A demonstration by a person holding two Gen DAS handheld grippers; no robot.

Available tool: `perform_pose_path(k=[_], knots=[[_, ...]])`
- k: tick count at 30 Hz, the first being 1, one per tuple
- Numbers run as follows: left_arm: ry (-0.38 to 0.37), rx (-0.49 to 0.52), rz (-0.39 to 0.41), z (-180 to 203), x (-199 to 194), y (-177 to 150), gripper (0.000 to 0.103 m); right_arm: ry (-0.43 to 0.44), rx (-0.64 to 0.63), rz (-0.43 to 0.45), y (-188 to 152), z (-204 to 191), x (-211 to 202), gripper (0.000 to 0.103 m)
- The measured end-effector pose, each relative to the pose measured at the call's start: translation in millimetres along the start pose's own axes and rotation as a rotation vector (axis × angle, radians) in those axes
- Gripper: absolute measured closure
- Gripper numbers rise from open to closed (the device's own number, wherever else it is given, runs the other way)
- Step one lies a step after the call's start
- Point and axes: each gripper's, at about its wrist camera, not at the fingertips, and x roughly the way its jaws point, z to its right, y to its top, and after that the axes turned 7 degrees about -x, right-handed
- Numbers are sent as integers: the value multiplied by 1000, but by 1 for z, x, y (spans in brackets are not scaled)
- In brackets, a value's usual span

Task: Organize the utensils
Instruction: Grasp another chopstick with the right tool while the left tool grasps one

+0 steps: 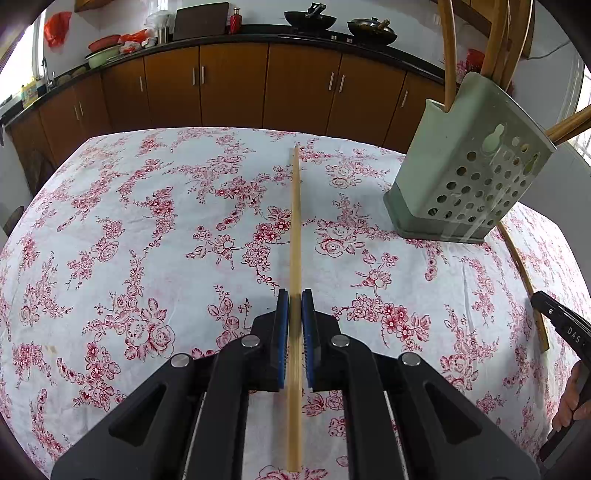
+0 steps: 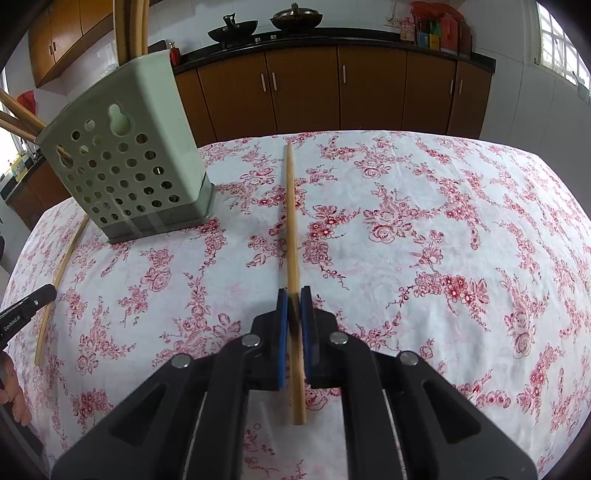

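My left gripper point(image 1: 295, 295) is shut on a long bamboo chopstick point(image 1: 295, 221) that points forward over the floral tablecloth. My right gripper point(image 2: 294, 293) is shut on another bamboo chopstick point(image 2: 291, 221), also pointing forward. A pale green perforated utensil holder point(image 1: 469, 166) stands on the table to the left gripper's right; in the right wrist view the holder point(image 2: 125, 155) is at the left. It holds several chopsticks point(image 1: 448, 51). One more loose chopstick point(image 1: 524, 284) lies on the cloth between the grippers, also seen in the right wrist view point(image 2: 61, 273).
The table point(image 1: 110, 221) has a white cloth with red flowers. Brown kitchen cabinets point(image 1: 236, 85) and a black counter with woks point(image 1: 371, 29) run behind it. The other gripper's tip shows at each view's edge point(image 1: 561, 317), point(image 2: 26, 306).
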Motion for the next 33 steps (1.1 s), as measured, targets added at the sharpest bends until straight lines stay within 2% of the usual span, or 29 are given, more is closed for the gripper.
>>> perform_pose_path(k=[33], knots=[[-2, -1, 0, 0, 0, 0, 94, -6, -3, 0, 0, -2, 1, 95]])
